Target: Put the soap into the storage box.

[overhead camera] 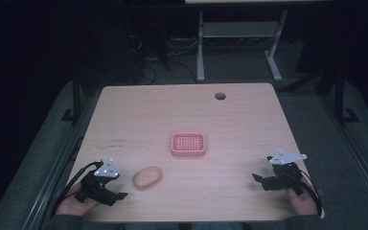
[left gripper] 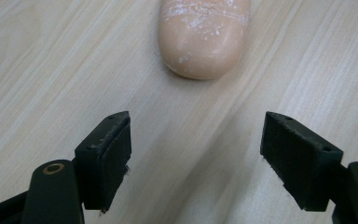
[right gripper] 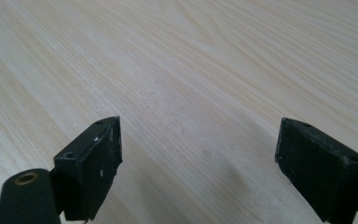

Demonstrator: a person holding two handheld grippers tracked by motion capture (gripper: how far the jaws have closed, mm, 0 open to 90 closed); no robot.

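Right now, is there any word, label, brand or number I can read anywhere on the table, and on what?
None can be read.
Grey plates on the left gripper and right gripper: small dark marks, too small to read.
Soap bar: white scuffs, no letters.
Pink tray: a grid, no text.
Table: faint dark marks near its left, illegible.

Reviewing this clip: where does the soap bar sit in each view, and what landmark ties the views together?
High view: soap bar lies near the table's front edge, just right of the left gripper, nearer than the pink tray.
Left gripper view: soap bar at top centre, ahead of the open jaws, not between them.
Right gripper view: not in it.
Shared landmark: the light wood-grain table.
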